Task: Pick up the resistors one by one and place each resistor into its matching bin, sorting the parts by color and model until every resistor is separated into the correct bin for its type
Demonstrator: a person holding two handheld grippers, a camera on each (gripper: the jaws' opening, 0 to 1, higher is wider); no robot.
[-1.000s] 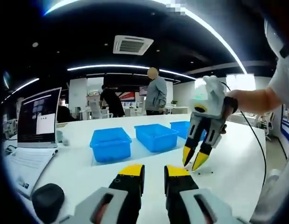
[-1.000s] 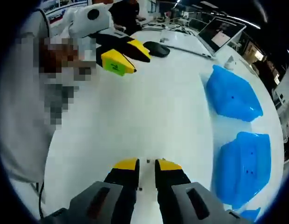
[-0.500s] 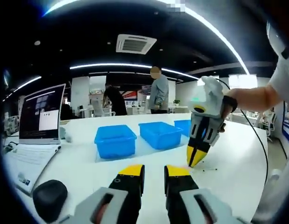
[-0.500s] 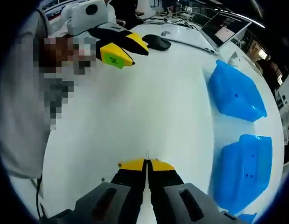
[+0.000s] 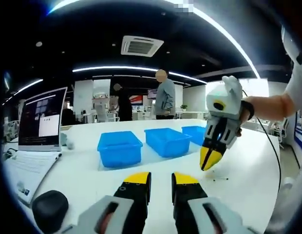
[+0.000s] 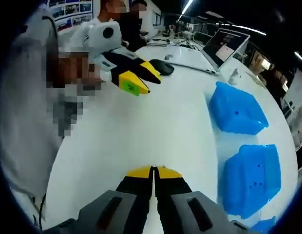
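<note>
My right gripper point(image 5: 206, 164) hangs a little above the white table point(image 5: 83, 178), its yellow jaws pressed shut on a thin resistor that barely shows at the tips point(image 6: 152, 170). Another resistor point(image 5: 220, 179) lies on the table just below and right of it. My left gripper point(image 5: 161, 176) is low over the table with its jaws open and nothing between them; it also appears as the left gripper point(image 6: 142, 78) at the upper left. Three blue bins stand in a row: one bin point(image 5: 120, 148), a second bin point(image 5: 166, 141) and a third bin point(image 5: 194, 132).
An open laptop point(image 5: 41, 119) stands at the left with papers point(image 5: 27, 170) and a black mouse point(image 5: 49, 209) before it. Two people point(image 5: 164, 95) stand far behind the table. The bins point(image 6: 236, 108) lie to my right gripper's right.
My right gripper closed its jaws at the table surface and has since risen clear of it. The left gripper has stayed open and nearly still.
</note>
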